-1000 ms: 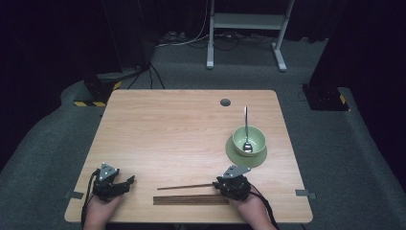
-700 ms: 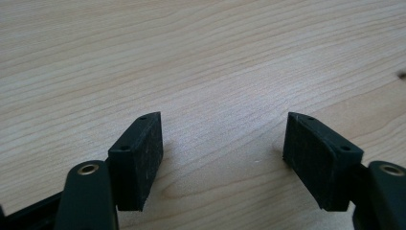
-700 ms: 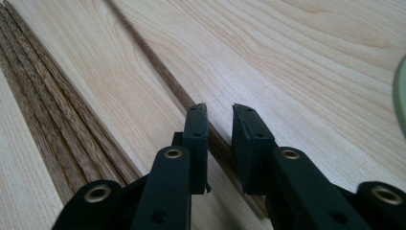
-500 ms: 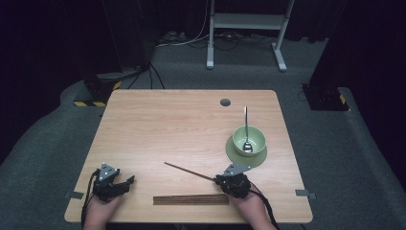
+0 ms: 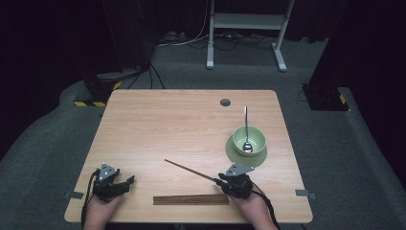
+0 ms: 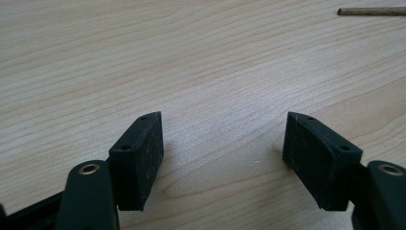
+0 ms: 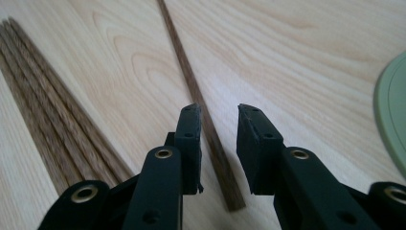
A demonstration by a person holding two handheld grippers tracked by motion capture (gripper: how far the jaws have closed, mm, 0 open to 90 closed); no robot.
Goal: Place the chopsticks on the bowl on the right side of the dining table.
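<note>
Since the right gripper's [image 7: 218,112] jaws have just been opening, the chopstick [image 7: 184,67] lies loose between them on the table [image 5: 167,120], beside the bundle [image 7: 48,110]. It should be re-clamped squarely near its end. The left gripper [image 6: 222,117] is held open, empty.

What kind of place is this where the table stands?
Probably a recording studio or lab, not a home. A lone wooden table stands on grey carpet with black curtains around it, cables trail on the floor behind, and a white metal stand stands at the back.
</note>
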